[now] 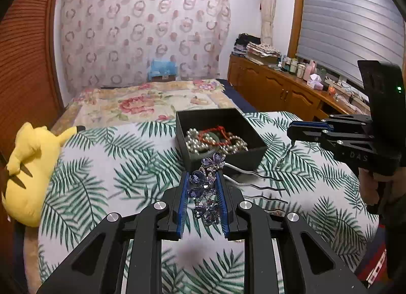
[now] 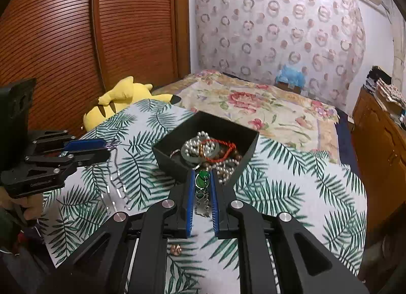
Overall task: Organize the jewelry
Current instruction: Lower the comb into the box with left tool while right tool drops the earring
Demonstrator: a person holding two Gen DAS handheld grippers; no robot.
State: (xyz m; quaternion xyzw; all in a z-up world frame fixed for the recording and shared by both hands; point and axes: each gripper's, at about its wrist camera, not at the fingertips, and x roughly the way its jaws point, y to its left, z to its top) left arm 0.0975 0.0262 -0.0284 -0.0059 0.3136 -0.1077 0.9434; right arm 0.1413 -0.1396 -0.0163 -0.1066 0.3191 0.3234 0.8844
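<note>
between the blue pads of the left gripper [image 1: 203, 192] sits a hair comb [image 1: 206, 187], a cluster of purple crystal flowers with wavy silver prongs sticking out to the right; the jaws are narrowed onto the flowered part and it hangs just above the cloth [image 1: 114, 167]. the right gripper [image 2: 203, 187] is nearly closed on a green pendant [image 2: 202, 179], a glossy green stone with darker green and a silvery chain piece below it, held at the near edge of the box [image 2: 172, 159]. that black open box stands on the cloth beyond both grippers and holds a heap of pearls [image 2: 203, 146], a red cord bracelet [image 2: 220, 151] and brownish beads. a small coppery ring [image 2: 175, 249] lies on the cloth below the right gripper. the cloth is white with green palm leaves and covers the near end of a bed; farther back lies a floral bedspread [image 1: 142, 101]. a yellow plush toy [image 1: 28, 167] rests at the cloth's left edge beside a slatted wooden wardrobe [image 2: 76, 40]. a ring-patterned curtain [image 1: 142, 30] hangs on the far wall, and a wooden cabinet [image 1: 274, 88] crowded with bottles runs under a shuttered window on the right.
</note>
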